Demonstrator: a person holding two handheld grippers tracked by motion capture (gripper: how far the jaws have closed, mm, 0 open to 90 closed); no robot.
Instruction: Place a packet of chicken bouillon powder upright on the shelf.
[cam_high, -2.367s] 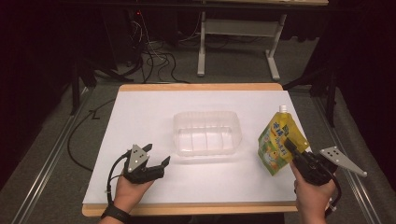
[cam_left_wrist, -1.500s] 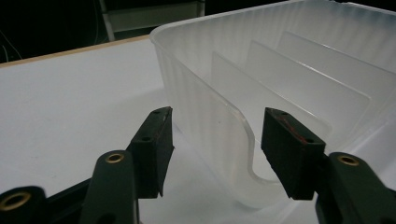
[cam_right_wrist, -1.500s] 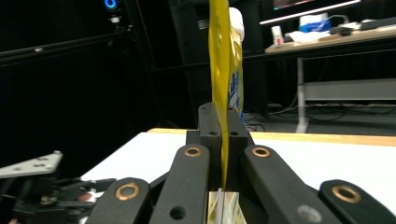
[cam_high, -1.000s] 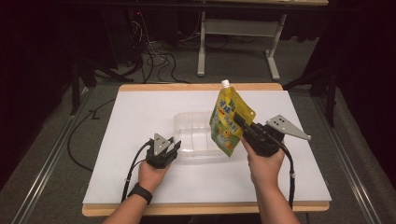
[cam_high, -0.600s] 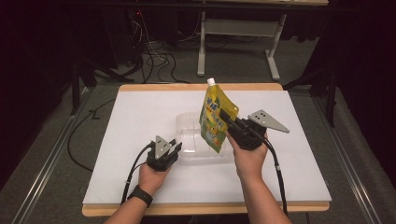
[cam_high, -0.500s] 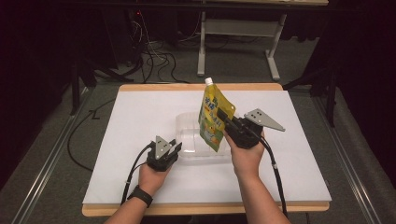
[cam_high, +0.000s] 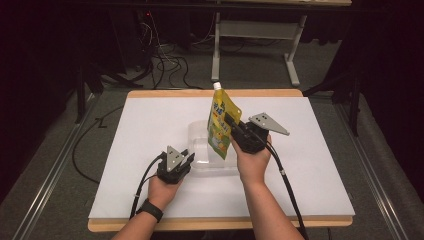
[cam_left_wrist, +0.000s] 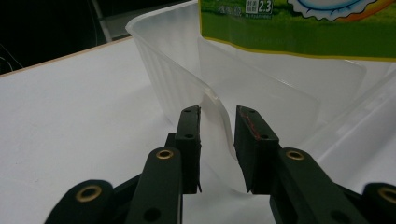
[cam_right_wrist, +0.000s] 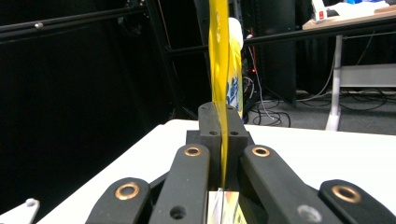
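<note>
White table bearing a clear plastic tub with nothing lying inside, yellow spouted pouch held upright above the tub's right half, right gripper clenched on the pouch's edge, left gripper pinching the tub's near wall
</note>
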